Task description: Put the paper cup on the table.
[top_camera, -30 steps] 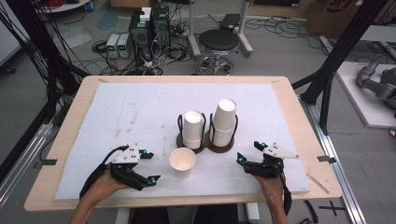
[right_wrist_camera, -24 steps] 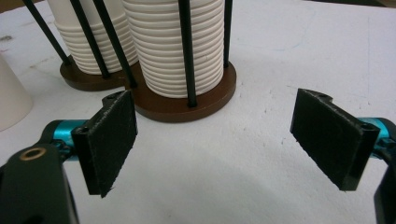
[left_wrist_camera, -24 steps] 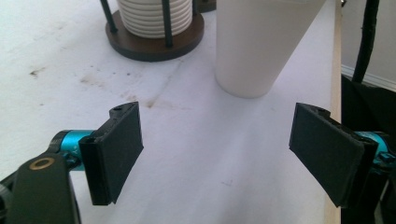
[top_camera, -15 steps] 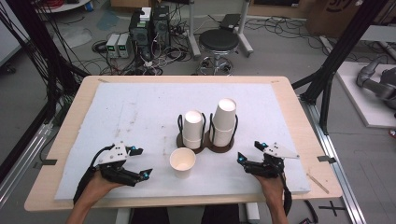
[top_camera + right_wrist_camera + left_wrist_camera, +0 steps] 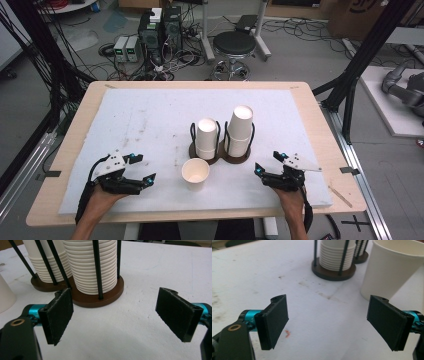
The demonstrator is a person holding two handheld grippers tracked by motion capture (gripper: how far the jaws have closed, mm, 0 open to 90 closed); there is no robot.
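A: Status? Both tools, left tool (image 5: 141,170) and right tool (image 5: 268,162), are sitting spread and empty on the worktop (image 5: 150,115).

B: Cup (image 5: 195,173) is standing between them; a one-sided nudge risks tipping it.

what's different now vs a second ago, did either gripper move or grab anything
The left gripper slid a little toward the table's left edge and turned, so its jaws now point more toward the loose cup. It took hold of nothing; its jaws are open and empty. The right gripper stayed put, jaws open. The loose cup and the two cup stacks in their holders did not move.
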